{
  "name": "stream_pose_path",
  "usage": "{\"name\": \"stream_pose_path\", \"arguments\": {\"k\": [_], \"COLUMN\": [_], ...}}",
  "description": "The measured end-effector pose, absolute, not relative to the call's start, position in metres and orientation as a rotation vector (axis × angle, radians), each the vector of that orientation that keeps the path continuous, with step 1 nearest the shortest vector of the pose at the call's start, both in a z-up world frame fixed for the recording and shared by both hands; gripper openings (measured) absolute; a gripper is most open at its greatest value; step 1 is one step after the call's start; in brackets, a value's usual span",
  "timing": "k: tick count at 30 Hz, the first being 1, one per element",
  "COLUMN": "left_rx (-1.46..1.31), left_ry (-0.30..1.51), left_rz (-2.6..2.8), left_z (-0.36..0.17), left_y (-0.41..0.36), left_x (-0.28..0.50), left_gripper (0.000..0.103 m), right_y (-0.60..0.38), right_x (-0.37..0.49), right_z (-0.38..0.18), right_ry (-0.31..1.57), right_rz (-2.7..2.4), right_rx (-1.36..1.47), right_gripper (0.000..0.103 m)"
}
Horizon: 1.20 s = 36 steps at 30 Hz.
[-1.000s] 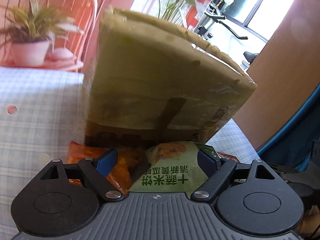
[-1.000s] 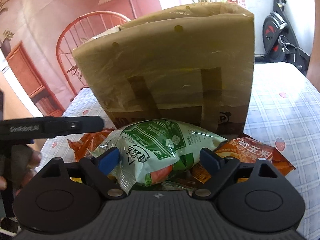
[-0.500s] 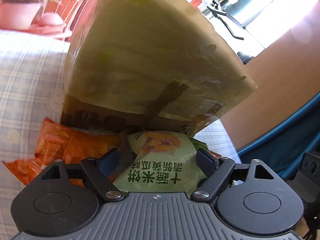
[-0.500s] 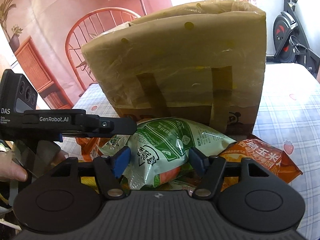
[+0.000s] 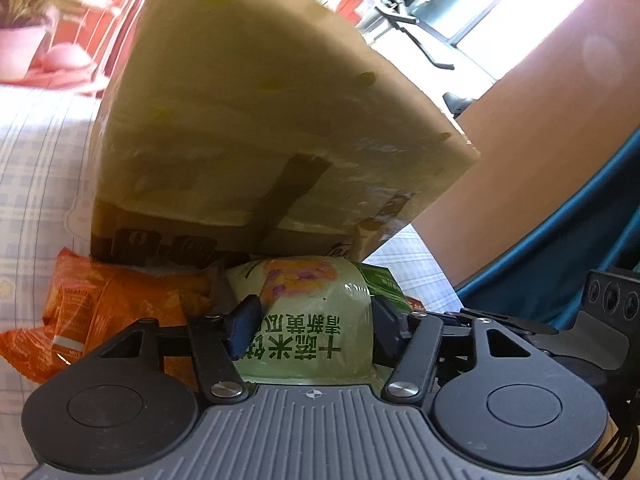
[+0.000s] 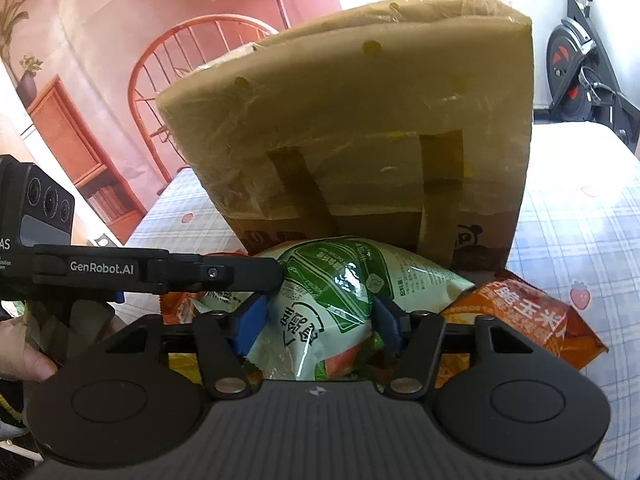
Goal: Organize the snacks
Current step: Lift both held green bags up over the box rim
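Item: green snack bag (image 5: 308, 320), lying on the checked tablecloth (image 6: 580, 240) against the foot of the cardboard box (image 6: 360, 140). A second ago both tongs stood spread; now left gripper (image 5: 310, 330) and right gripper (image 6: 318, 322) are closing, pads on its sides. Lift looks imminent.

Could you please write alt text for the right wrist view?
The right claw is closing on a green snack bag lying before a taped cardboard box on a checked tablecloth. An orange snack bag lies at right; the left claw reaches in.
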<state>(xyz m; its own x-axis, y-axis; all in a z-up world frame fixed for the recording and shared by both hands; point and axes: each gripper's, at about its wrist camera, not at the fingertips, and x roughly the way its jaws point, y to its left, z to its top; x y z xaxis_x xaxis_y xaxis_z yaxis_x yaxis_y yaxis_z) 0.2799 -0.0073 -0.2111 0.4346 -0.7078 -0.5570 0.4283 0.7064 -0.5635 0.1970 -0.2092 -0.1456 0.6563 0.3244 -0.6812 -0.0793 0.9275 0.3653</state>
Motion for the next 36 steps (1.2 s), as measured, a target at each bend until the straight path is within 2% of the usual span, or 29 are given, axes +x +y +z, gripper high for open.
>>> {"name": "stream_pose_path", "arguments": {"k": [4,23,36], "left_rx": [-0.351,-0.399,-0.372], "left_ry": [0.840,0.689,0.484], "left_rz": [-0.725,-0.743,-0.747], "left_z": [-0.201,-0.137,-0.056], "left_y": [-0.009,0.003,0.009], "left_x": [0.274,0.242,0.201], "left_gripper": [0.062,0.060,0.060], "right_y": [-0.207,-0.209,-0.199], "right_x": [0.192,0.169,0.147], "right_z": [-0.138,-0.079,-0.013], "right_ry": [0.801,0.652,0.497], "right_rz": [0.250,0.292,0.357], "right_rx": [0.299,0.276,0.198], "right_gripper": [0.050,0.049,0.049]}}
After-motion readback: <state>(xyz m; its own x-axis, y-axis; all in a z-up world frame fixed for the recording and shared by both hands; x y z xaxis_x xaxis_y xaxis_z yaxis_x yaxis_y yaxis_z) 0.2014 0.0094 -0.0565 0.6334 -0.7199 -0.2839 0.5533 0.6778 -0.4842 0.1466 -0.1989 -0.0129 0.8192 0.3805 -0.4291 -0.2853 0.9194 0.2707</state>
